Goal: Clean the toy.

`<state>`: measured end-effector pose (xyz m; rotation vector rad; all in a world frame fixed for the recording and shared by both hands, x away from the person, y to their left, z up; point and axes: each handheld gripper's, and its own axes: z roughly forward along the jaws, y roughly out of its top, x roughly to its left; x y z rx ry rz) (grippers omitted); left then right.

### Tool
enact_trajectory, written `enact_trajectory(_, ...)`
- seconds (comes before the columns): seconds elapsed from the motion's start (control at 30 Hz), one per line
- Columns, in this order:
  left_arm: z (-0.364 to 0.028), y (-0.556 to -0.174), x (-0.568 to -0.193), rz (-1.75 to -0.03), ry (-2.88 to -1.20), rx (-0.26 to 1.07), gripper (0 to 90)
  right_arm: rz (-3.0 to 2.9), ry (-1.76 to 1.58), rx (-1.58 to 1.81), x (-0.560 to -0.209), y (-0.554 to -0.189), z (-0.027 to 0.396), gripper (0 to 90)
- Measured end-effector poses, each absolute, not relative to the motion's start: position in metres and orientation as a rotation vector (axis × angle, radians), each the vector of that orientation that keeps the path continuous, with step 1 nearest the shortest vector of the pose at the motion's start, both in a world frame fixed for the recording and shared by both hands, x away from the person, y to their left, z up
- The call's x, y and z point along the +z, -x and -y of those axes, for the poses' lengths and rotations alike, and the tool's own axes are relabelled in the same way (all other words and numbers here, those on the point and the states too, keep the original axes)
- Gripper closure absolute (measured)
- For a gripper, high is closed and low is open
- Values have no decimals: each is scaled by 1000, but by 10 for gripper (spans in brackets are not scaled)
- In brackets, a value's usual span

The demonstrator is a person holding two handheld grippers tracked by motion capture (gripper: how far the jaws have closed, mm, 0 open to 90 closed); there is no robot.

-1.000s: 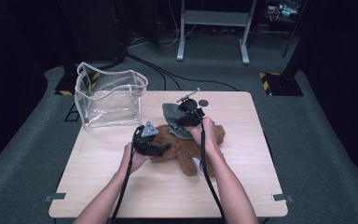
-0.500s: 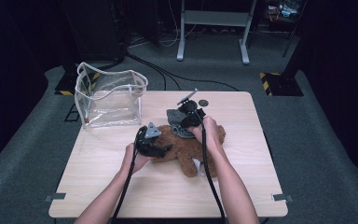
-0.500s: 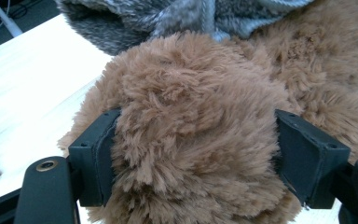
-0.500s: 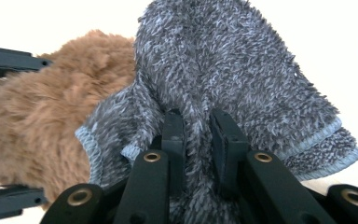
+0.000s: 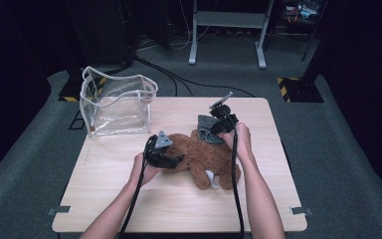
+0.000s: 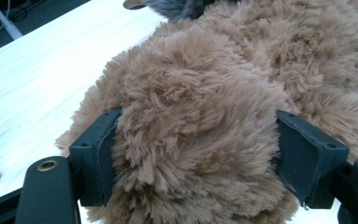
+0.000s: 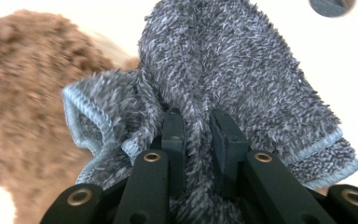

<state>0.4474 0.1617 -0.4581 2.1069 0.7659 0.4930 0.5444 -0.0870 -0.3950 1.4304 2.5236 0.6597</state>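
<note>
A brown plush bear (image 5: 201,157) lies in the middle of the wooden table (image 5: 109,199). My left gripper (image 5: 171,159) clamps the bear's left end; in the left gripper view its jaws press into the brown fur (image 6: 196,121) on both sides. A grey fluffy cloth (image 5: 207,128) rests against the bear's far side. My right gripper (image 5: 214,130) is shut on that cloth; in the right gripper view a fold of the grey cloth (image 7: 233,79) is pinched between the two jaws, with the bear (image 7: 32,107) blurred at the left.
A clear plastic bag with white trim (image 5: 117,102) stands open at the table's far left. Cables from both grippers run back along the forearms. A small dark round object (image 7: 331,5) lies on the table beyond the cloth. Metal stand legs (image 5: 226,35) rise behind the table.
My right gripper has moved the grey cloth rightward, off the bear's middle toward its far right side. The left gripper and the bear have stayed put.
</note>
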Motion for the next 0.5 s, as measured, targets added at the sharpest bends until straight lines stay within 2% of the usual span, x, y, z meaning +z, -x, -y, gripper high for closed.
enact_trajectory(0.37, -163, -447, -458, -770, -2103, 494, 231, -2444, -1530, 501, -408, -538, 137, 772)
enact_trajectory(0.5, -164, -446, -457, -770, -2093, 495, 231, -2410, -1568, 627, -403, -531, 151, 772)
